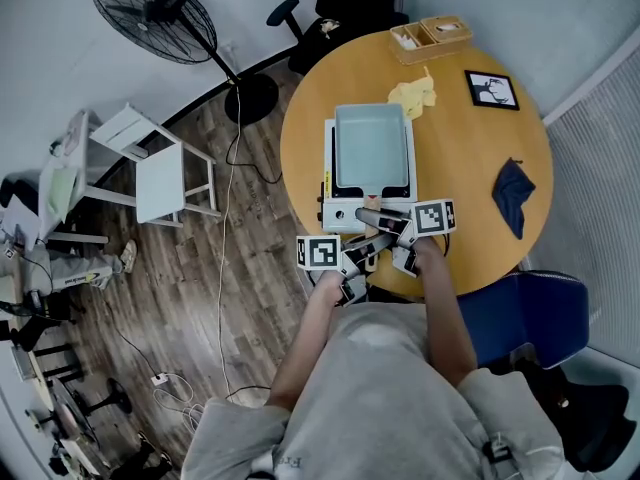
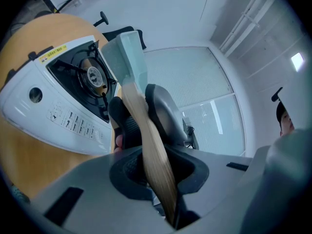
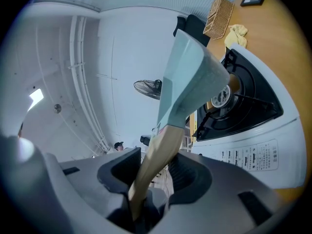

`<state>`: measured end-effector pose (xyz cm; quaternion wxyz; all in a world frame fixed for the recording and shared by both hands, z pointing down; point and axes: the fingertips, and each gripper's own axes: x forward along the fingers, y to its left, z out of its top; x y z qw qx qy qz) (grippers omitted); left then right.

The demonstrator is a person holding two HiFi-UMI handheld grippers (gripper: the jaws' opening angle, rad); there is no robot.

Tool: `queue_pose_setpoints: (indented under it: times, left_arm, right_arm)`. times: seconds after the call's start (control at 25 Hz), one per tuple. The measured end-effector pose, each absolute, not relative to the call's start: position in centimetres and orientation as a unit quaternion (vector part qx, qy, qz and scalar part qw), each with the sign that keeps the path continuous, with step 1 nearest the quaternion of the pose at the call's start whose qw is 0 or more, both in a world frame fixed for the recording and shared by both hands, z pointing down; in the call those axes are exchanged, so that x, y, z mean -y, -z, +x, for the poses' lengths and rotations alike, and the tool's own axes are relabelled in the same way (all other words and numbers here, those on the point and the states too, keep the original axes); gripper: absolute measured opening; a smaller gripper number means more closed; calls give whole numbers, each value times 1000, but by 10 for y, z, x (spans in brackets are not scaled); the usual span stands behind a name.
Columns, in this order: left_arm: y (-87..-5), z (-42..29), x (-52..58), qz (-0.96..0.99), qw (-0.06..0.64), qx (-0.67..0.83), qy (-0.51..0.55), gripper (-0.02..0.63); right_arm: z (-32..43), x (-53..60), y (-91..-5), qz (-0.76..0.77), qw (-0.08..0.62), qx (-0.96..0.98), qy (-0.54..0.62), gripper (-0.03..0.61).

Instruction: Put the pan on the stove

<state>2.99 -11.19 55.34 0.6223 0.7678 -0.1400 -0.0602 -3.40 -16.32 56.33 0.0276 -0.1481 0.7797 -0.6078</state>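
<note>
Pale teal pan [image 1: 372, 146] over the stove [image 1: 343, 214]
Both the left hand-held gripper [image 2: 139, 110] and the right hand-held gripper [image 3: 156, 159] clamp its wooden handle [image 2: 154, 156].

Round wooden table [image 1: 470, 148], stove [image 1: 342, 211], blue cloth [image 1: 513, 194], basket [image 1: 430, 38]

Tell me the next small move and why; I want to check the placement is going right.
Probably lower the pan straight down onto the burner. The left gripper and right gripper both clamp its wooden handle, and the pan is over the stove, yet both gripper views show a gap above the burner.
</note>
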Motion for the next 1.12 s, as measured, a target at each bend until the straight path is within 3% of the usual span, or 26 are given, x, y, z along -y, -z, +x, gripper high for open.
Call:
queue_pose_setpoints:
  times: [1.12]
  left_arm:
    - [-566, 41, 109, 763, 622, 159, 73, 74]
  right_arm:
    - [-22, 160, -579, -149, 28, -771, 619, 183]
